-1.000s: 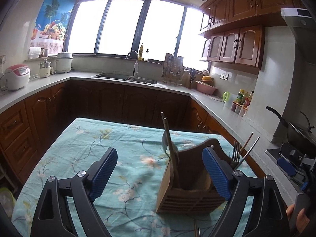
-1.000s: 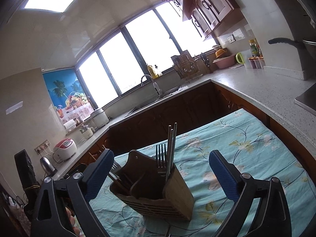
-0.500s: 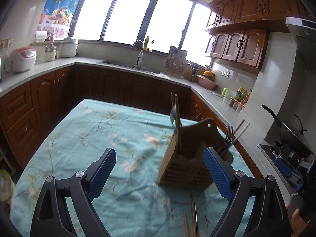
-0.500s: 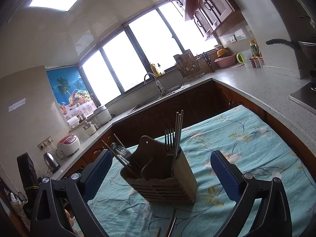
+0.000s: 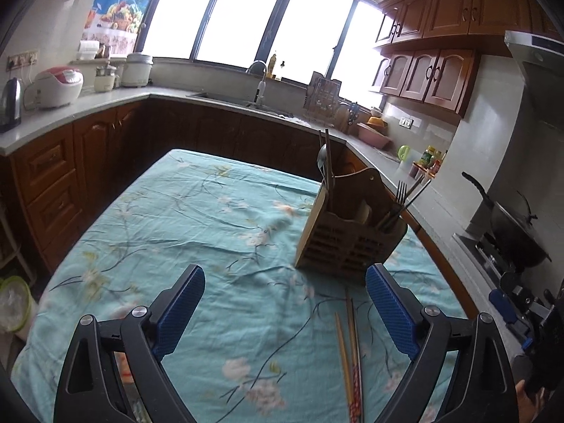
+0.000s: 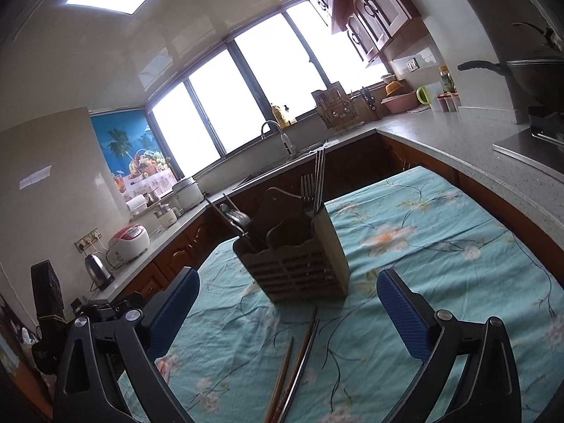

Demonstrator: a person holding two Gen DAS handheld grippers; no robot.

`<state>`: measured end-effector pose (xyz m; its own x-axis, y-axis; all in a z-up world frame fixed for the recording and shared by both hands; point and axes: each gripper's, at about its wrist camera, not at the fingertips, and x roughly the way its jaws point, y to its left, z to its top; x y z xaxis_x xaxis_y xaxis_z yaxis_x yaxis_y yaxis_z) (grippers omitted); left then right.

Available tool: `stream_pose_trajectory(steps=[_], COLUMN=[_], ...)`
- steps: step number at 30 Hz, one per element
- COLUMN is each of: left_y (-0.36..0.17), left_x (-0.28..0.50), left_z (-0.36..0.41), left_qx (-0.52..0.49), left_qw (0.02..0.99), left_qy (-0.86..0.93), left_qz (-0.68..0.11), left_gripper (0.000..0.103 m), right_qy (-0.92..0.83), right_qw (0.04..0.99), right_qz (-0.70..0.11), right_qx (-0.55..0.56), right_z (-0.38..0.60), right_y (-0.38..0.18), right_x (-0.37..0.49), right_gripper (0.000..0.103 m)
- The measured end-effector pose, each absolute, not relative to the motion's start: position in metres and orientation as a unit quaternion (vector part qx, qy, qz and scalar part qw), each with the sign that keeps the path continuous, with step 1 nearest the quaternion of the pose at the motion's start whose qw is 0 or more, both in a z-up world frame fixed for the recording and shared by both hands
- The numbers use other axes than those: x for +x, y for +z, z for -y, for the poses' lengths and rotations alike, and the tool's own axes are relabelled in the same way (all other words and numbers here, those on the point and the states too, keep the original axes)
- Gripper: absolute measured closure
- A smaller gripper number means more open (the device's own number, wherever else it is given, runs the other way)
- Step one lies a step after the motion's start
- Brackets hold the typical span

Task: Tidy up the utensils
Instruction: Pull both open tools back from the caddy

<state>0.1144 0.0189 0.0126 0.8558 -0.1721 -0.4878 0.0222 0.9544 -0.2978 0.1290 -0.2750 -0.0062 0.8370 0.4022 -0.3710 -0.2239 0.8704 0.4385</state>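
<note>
Your left gripper (image 5: 284,312) sits at the lower centre of the left wrist view, its blue fingers (image 5: 179,312) spread wide with nothing between them, above the bench (image 5: 183,218) and its teal floral cloth. To the right of centre in that view stands the wooden utensil holder (image 5: 347,239), upright on the cloth. Its left compartment carries a spoon (image 5: 321,162) and dark chopsticks (image 5: 328,162) rising tall; its right compartment carries a fork (image 5: 401,192) and metal chopsticks (image 5: 417,190) leaning right. Below the holder, toward the lower right of centre, loose chopsticks (image 5: 349,349) lie flat on the cloth, just inside your right-hand finger. At the far right edge, part of the other gripper and a hand (image 5: 525,393) show.

In the right wrist view, your right gripper (image 6: 287,312) occupies the lower centre, fingers (image 6: 403,312) likewise wide apart and empty. The utensil holder (image 6: 299,268) stands at centre frame, just beyond the fingertips. The spoon (image 6: 234,216) end is at its left and the fork (image 6: 307,187) with metal chopsticks (image 6: 319,179) at its right. The loose chopsticks (image 6: 292,363) lie on the bench (image 6: 440,246) at lower centre, between the fingers, their far tips nearly reaching the holder's base.
</note>
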Motion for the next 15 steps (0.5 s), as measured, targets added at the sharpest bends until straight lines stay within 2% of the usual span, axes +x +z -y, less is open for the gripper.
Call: stream_pose_trajectory(steps=[10,15], left_y=[0.019,0.030], left_x=[0.056,0.025], left_z=[-0.014,-0.010], left_qx=[-0.100,-0.068], left_qw=[0.962,0.972], left_qy=[-0.045,-0.033], left_qz=[-0.251,-0.224], left_gripper=[0.004,0.004], right_qy=[0.161,0.150], right_qw=[0.953,0.966], right_qz=[-0.216,-0.195], right_qx=[0.140,0.079], right_z=[0.263,0.250], right_y=[0.001,0.011], right_x=[0.085,0.060], right_gripper=[0.001,0.000])
